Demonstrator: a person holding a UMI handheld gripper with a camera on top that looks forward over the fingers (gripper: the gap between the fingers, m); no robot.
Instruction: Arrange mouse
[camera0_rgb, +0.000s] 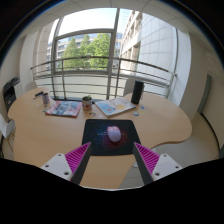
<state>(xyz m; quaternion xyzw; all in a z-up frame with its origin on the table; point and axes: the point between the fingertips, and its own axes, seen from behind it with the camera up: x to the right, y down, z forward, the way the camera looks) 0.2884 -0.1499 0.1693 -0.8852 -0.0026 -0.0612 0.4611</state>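
Hand-held gripper (112, 157) spread wide, mouse (114, 133) beyond fingertips, seemingly mid-mousepad (97, 128), bare desk (165, 122) alongside.

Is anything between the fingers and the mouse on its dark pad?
Nothing visible. The mouse rests on the dark mouse pad just ahead of the open gripper. The cup and papers lie beyond it.
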